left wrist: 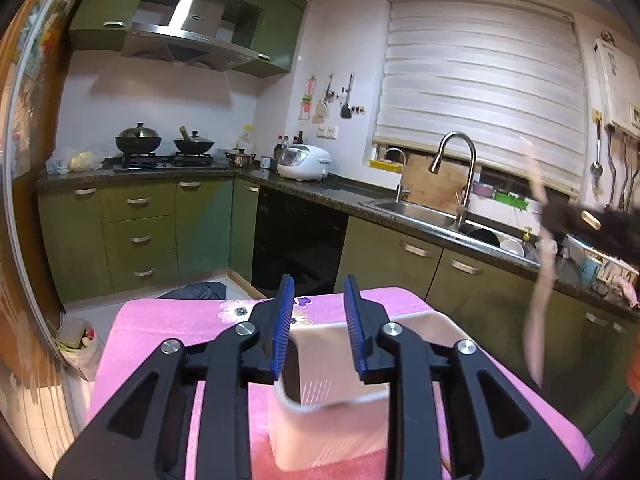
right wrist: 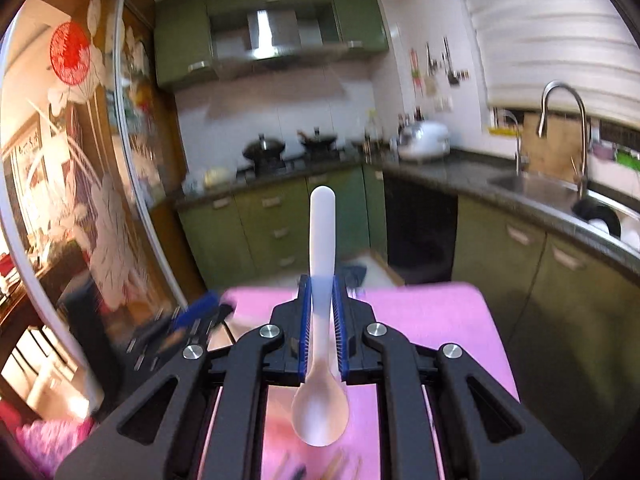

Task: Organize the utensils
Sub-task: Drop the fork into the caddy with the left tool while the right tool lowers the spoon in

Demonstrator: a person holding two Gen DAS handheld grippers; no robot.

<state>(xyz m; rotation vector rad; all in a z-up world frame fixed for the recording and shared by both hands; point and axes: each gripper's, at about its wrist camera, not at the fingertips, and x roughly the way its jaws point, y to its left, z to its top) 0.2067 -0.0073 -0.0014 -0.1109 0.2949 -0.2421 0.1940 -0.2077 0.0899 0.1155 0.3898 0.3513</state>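
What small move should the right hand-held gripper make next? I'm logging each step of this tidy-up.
Probably carry the spoon over the white holder and tip it handle-up. The right hand-held gripper clamps the spoon's neck, bowl toward the camera; the holder stands open-topped on the pink cloth.

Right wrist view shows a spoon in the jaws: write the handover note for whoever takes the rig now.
Right gripper: shut on the white spoon, handle pointing forward, bowl toward the camera, lifted over the pink cloth.
Left gripper: jaws apart, either side of the white holder; pads not pressing it.
Done: spoon picked up.
Left: put the spoon into the holder. Other utensils are too blurred to tell.
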